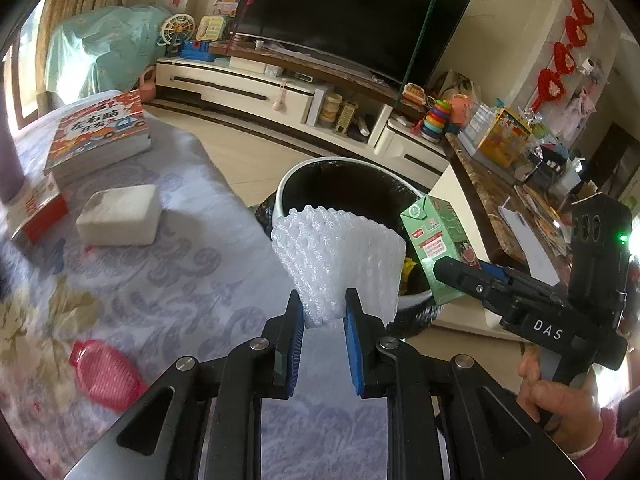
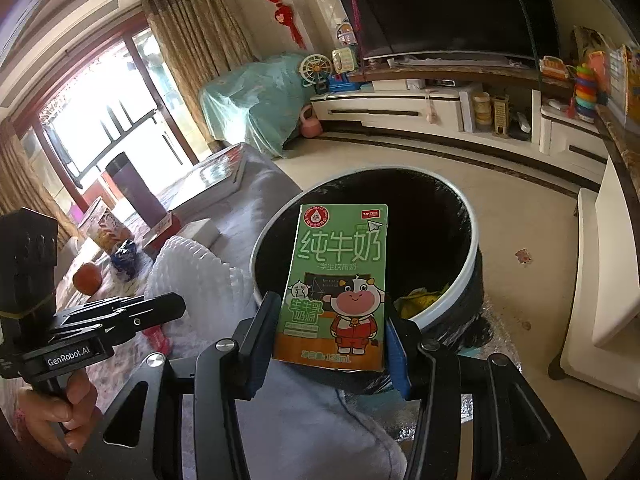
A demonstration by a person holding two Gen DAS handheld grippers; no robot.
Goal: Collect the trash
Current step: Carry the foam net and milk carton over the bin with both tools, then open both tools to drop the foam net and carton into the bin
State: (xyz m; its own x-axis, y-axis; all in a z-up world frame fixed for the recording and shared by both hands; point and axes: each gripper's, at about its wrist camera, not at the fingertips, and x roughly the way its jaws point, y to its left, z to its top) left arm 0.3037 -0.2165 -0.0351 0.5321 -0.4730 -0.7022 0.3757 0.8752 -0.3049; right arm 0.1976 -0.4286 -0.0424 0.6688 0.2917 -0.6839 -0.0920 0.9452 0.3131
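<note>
We are in a living room with a large dark television (image 1: 352, 20) on a long white cabinet (image 1: 280, 92), and in front of us a surface draped in a pale lilac patterned cloth (image 1: 160, 280). Just beyond the surface's edge stands a round white-rimmed bin lined with a black bag (image 2: 460, 276), some yellowish scraps already lying in it.

On the cloth lie a thick children's book with an orange cover (image 1: 100, 132), a white rectangular block (image 1: 120, 216) and a pink ribbed plastic bottle (image 1: 106, 376), all well apart from the bin.

Our right hand-held gripper (image 2: 328, 336) is clamped on the lower part of a small green milk carton with a cartoon cow (image 2: 340, 280), held upright over the near side of the bin's opening. Our left hand-held gripper (image 1: 324, 312) pinches the bottom edge of a white foam fruit net (image 1: 340, 256), which fans out above its fingers in front of the bin's near rim.

We judge the step in hand to be the drop. To do it well, we should carry each piece fully over the dark opening before letting go, since the light foam net may drift or catch on the rim. Releasing one at a time keeps the two tools from knocking together.
</note>
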